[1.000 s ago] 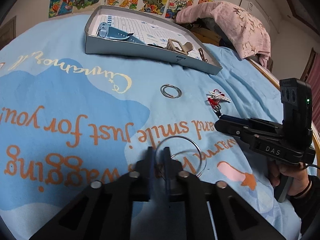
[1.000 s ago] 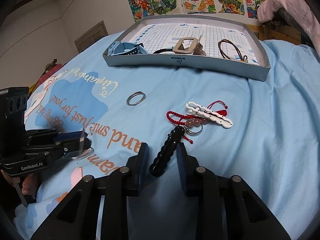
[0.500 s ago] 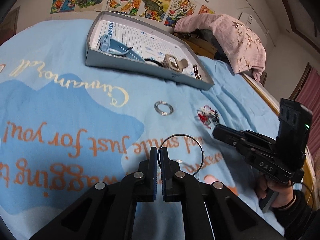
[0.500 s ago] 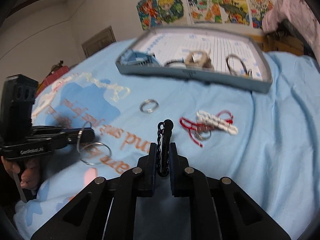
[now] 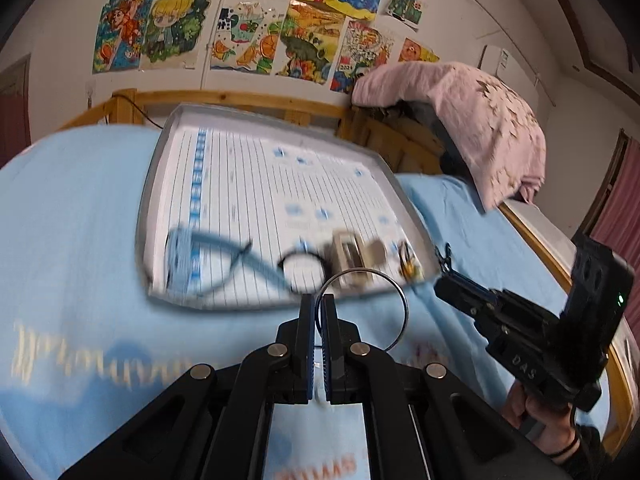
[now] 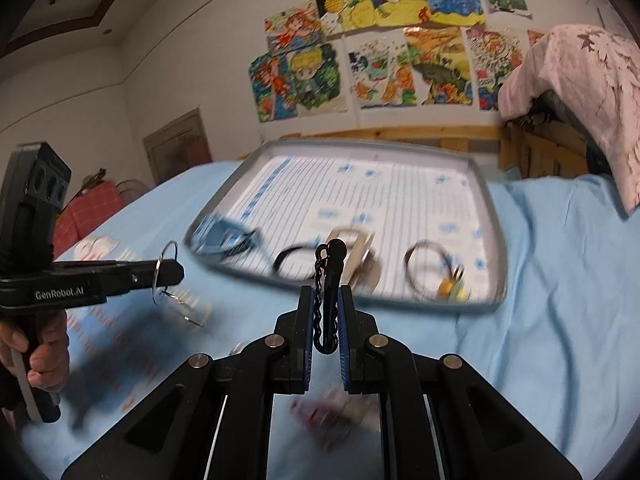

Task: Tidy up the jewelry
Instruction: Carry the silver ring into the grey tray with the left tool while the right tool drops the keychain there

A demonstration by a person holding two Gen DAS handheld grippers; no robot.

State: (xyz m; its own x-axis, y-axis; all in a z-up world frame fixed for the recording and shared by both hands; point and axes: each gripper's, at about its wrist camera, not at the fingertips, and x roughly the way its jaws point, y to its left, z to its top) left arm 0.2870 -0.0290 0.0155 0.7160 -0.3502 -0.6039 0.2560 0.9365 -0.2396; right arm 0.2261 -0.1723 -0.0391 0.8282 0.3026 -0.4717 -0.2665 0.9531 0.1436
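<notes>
metal ring (image 5: pixel 362 308) clamped in left gripper (image 5: pixel 319 322) | black bracelet (image 6: pixel 330 280) clamped in right gripper (image 6: pixel 323 316) | tray (image 6: pixel 494 216) ahead

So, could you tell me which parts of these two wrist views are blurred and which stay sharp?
Left wrist view: the tray and the bedsheet lettering are motion-smeared, while the left gripper and its silver ring stay crisp. Right wrist view: the tray's contents and the sheet are smeared too, the right gripper and its black chain piece sharp; fisheye bends the walls in both.
</notes>
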